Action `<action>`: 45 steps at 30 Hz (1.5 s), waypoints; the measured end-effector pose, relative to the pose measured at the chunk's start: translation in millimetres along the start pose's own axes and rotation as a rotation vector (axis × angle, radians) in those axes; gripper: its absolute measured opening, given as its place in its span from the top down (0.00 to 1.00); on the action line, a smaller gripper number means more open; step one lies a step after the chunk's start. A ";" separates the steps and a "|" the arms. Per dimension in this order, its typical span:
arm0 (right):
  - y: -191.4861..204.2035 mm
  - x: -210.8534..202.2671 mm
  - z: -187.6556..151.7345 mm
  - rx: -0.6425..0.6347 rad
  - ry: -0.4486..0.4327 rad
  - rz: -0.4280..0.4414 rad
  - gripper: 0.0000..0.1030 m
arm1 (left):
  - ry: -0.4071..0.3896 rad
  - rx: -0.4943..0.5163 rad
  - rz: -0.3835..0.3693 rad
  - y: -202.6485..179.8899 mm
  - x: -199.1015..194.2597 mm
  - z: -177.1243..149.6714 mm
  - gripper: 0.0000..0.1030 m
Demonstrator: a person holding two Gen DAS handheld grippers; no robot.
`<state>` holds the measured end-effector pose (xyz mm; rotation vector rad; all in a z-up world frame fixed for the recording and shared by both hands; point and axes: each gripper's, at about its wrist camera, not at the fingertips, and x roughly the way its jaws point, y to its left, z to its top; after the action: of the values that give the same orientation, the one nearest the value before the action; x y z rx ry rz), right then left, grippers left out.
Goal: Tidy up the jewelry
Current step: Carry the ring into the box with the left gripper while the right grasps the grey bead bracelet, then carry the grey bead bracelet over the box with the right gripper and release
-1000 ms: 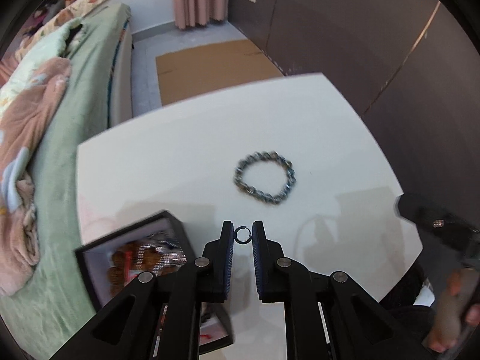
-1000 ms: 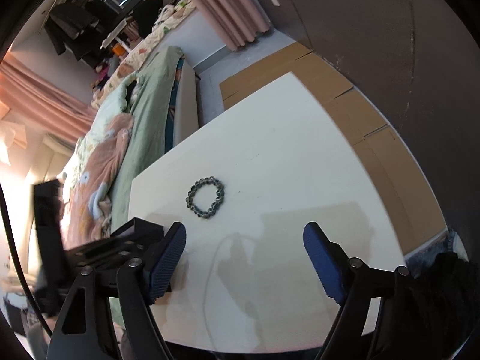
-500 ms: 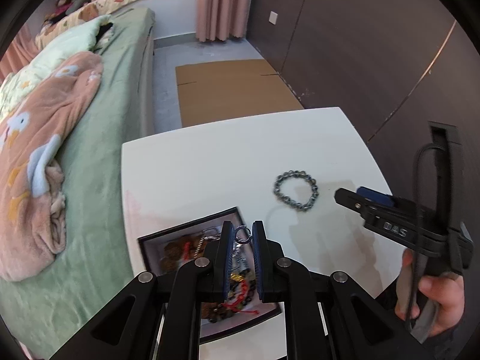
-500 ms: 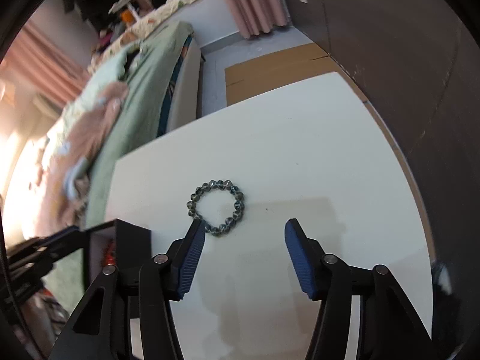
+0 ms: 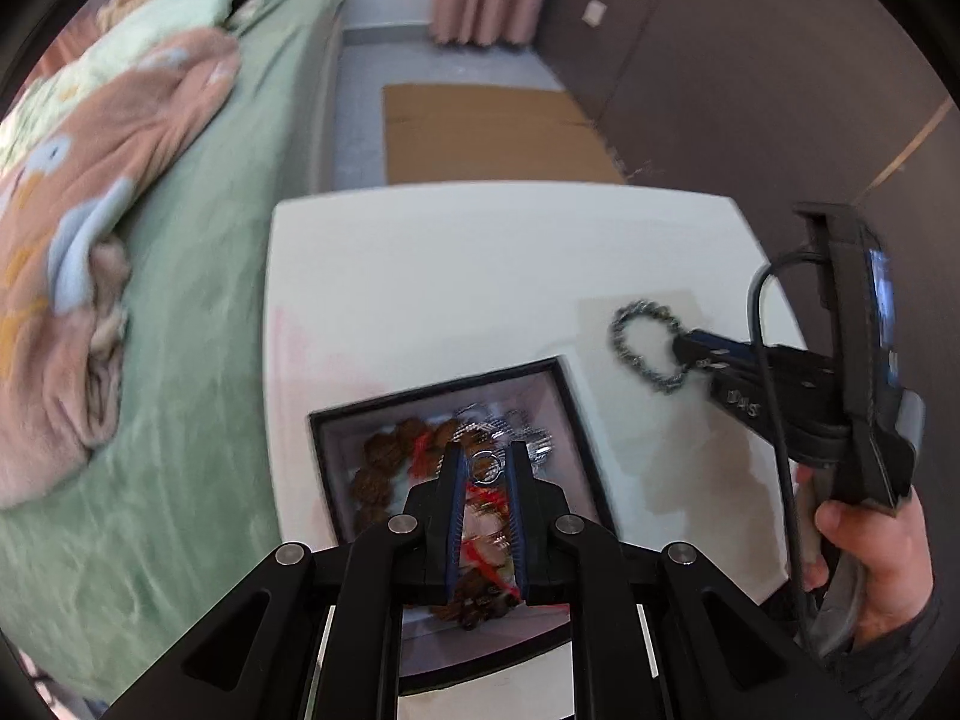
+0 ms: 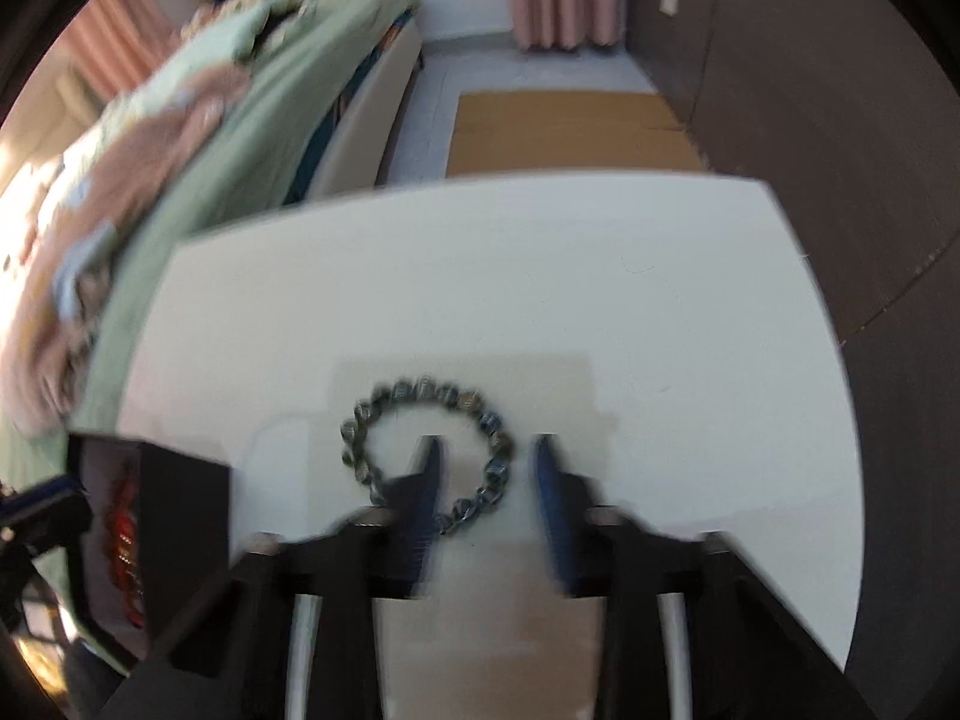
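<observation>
A small metal ring (image 5: 485,467) is pinched in my left gripper (image 5: 483,457), which is shut on it above the black jewellery box (image 5: 575,414). The box holds brown beads, red cord and silvery pieces. A dark beaded bracelet (image 6: 420,389) lies on the white table (image 6: 600,300). My right gripper (image 6: 486,445) points down at it with its jaws closing. One finger is inside the loop, the other outside, and the bracelet's right side lies between them with gaps on both sides. The left wrist view shows the right gripper (image 5: 684,349) at the bracelet (image 5: 627,324).
The box (image 6: 180,498) stands left of the bracelet near the table's front edge. A bed with a green cover and pink blanket (image 5: 90,228) runs along the left. Flat cardboard (image 5: 492,132) lies on the floor beyond the table. A dark wall (image 5: 780,90) stands on the right. A hand (image 5: 870,564) holds the right gripper.
My left gripper has carried the ring from the bare table to above the box. My right gripper has come down over the bracelet and its jaws have narrowed around the bracelet's right side.
</observation>
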<state>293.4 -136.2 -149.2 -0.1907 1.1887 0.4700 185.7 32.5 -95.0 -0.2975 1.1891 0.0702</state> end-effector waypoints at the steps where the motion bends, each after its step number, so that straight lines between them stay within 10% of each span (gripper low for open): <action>1: 0.1 0.2 -1.9 -0.001 0.017 0.006 0.89 | -0.003 -0.010 -0.004 3.0 -1.0 -0.5 0.80; 4: -5.8 -4.1 -5.6 0.034 0.040 0.076 0.90 | -0.035 -0.031 -0.015 9.4 -8.5 -4.1 0.29; 20: -4.4 -109.5 -17.3 0.147 -0.162 0.264 0.90 | -0.140 -0.025 -0.072 26.2 -40.8 -22.0 0.27; 28: 37.6 -158.8 -26.8 0.095 -0.280 0.386 0.90 | -0.271 -0.050 -0.130 43.7 -65.0 -42.2 0.09; 40: 114.9 -158.6 -32.3 -0.066 -0.246 0.445 0.90 | -0.366 -0.123 -0.087 92.2 -98.2 -56.6 0.00; 45: 119.8 -149.6 -37.2 -0.052 -0.210 0.409 0.27 | -0.396 -0.153 -0.102 102.9 -109.8 -61.7 0.00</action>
<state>164.8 -81.7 -12.9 0.0599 1.0092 0.8583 67.3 126.0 -34.4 -0.4560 0.7752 0.1256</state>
